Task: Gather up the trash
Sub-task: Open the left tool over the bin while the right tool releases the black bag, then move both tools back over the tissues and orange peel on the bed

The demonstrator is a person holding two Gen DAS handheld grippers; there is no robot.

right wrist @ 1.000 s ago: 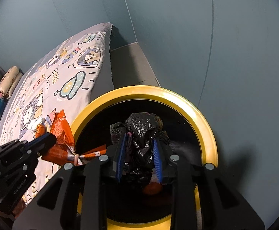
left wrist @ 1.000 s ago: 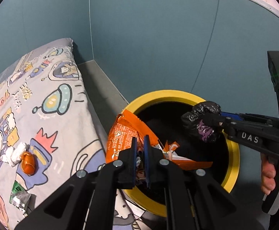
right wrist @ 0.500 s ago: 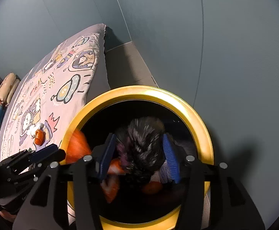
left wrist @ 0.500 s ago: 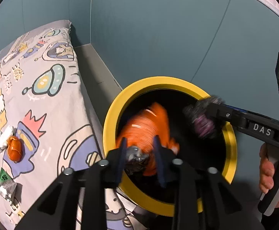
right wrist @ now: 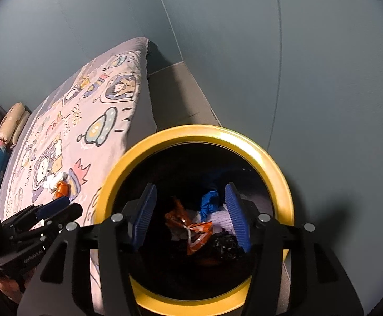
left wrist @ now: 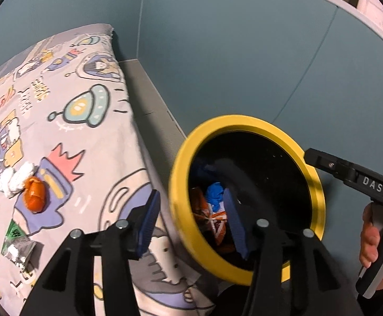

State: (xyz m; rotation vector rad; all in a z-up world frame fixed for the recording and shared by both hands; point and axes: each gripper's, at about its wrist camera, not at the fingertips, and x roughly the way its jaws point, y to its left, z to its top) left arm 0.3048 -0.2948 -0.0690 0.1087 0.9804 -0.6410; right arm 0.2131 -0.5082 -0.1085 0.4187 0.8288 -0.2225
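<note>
A black bin with a yellow rim point(left wrist: 244, 121) point(right wrist: 199, 131) stands beside the bed. My left gripper point(left wrist: 190, 218) hovers over its left rim. The jaws are opening and hold nothing. My right gripper point(right wrist: 190, 210) hangs over the bin's mouth, jaws also opening, nothing between the pads. Down in the bin lie an orange wrapper point(right wrist: 191, 231) point(left wrist: 212, 223), a crumpled black bag point(right wrist: 225, 245) and a blue scrap point(right wrist: 209, 202) point(left wrist: 215, 194). On the bedsheet lie a white tissue wad point(left wrist: 15, 179) point(right wrist: 53, 180), an orange crumpled piece point(left wrist: 34, 196) point(right wrist: 63, 188) and a green sachet point(left wrist: 15, 242).
The bed point(left wrist: 59, 105) with a cartoon-print sheet fills the left side. A grey floor strip point(left wrist: 149, 100) runs between it and the blue-grey wall point(left wrist: 244, 39). A person's hand point(left wrist: 375, 237) grips the right tool's handle. Pillows point(right wrist: 7, 126) lie at the far end.
Both grippers have opened. The orange wrapper fell from the left one and the black bag from the right one into the bin. The left gripper shifted towards the bed side of the rim.
</note>
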